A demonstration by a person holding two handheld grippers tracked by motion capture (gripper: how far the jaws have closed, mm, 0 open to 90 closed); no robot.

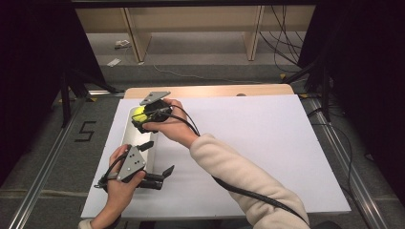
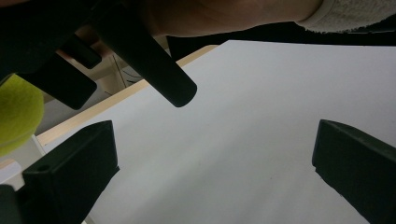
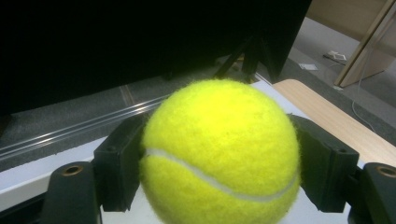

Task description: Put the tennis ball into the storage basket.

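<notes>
Smooth white bench (image 1: 267,157), wide bare area to the right; fuzzy round ball (image 3: 219,154) clamped in right tongs (image 1: 143,116) over long tray (image 1: 128,131) nr left edge; left tongs (image 1: 160,157) gape wide, nothing held.

A single black digit "5" (image 1: 85,131) is marked on the grey floor (image 1: 43,143) in the high view, at about nine o'clock from the desk (image 1: 267,143), just beyond its left edge. Nothing else can be read: the tennis ball (image 3: 219,154) bears no legible brand.
</notes>
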